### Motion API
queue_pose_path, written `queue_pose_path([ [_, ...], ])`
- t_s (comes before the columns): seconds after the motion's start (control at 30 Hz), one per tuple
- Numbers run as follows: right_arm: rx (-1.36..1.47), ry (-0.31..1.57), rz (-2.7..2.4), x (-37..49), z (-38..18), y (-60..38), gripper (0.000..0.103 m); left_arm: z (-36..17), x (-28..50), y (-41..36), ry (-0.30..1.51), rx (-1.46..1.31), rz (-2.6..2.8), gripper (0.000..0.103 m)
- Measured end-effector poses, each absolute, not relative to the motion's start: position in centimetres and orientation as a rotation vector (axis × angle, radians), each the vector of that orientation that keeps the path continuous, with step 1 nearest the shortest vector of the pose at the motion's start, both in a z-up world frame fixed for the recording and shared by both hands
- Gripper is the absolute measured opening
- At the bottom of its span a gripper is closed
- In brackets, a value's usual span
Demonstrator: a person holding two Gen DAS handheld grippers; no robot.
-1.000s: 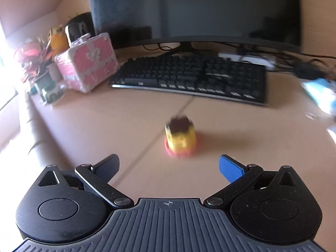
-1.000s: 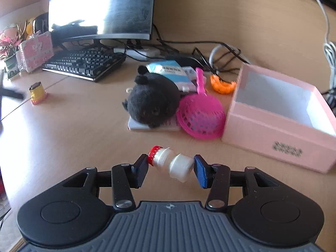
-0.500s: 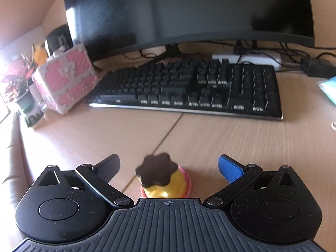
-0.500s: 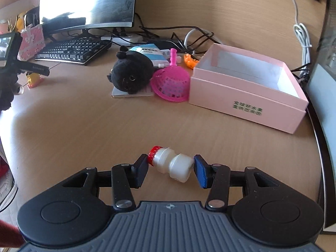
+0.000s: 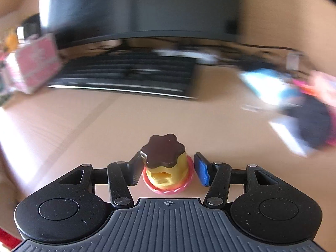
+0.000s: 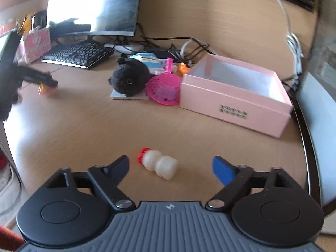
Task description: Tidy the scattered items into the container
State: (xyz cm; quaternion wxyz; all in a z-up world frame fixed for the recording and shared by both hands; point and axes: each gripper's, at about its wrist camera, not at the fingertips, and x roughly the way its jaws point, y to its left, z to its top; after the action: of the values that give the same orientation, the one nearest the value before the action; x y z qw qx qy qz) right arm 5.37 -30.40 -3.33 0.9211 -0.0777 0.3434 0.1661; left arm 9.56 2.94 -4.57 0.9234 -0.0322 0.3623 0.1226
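Observation:
My left gripper (image 5: pixel 167 171) is shut on a toy pudding (image 5: pixel 164 166), yellow with a brown top and a pink base; the background is motion-blurred. In the right wrist view the left gripper (image 6: pixel 45 82) shows at the far left with the pudding (image 6: pixel 43 89). My right gripper (image 6: pixel 170 166) is open. A small white bottle with a red cap (image 6: pixel 157 166) lies on the desk between its fingers, touching neither. The open pink box (image 6: pixel 235 92) stands at the right, empty as far as I can see.
A black plush toy (image 6: pixel 130 78) lies on a flat card next to a pink mesh scoop (image 6: pixel 164 87), left of the box. Behind them are a blue packet (image 6: pixel 147 58), an orange item (image 6: pixel 183 68), cables, a keyboard (image 6: pixel 77 55), a monitor (image 6: pixel 94 8) and a pink case (image 6: pixel 34 45).
My left gripper has closed on the pudding and swings right. My right gripper has opened and let go of the white bottle, which now lies on the desk.

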Motion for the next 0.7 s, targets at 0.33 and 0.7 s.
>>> queue_pose_path([
  [0.33, 0.049, 0.816, 0.281, 3.8, -5.4, -35.9, 0.103, -6.0, 5.2, -10.4, 0.771, 0.035, -0.010, 0.058],
  [0.7, 0.011, 0.821, 0.225, 3.0, -5.8, -35.1, 0.103, -4.5, 3.8, -11.2, 0.712, 0.089, 0.009, 0.098],
])
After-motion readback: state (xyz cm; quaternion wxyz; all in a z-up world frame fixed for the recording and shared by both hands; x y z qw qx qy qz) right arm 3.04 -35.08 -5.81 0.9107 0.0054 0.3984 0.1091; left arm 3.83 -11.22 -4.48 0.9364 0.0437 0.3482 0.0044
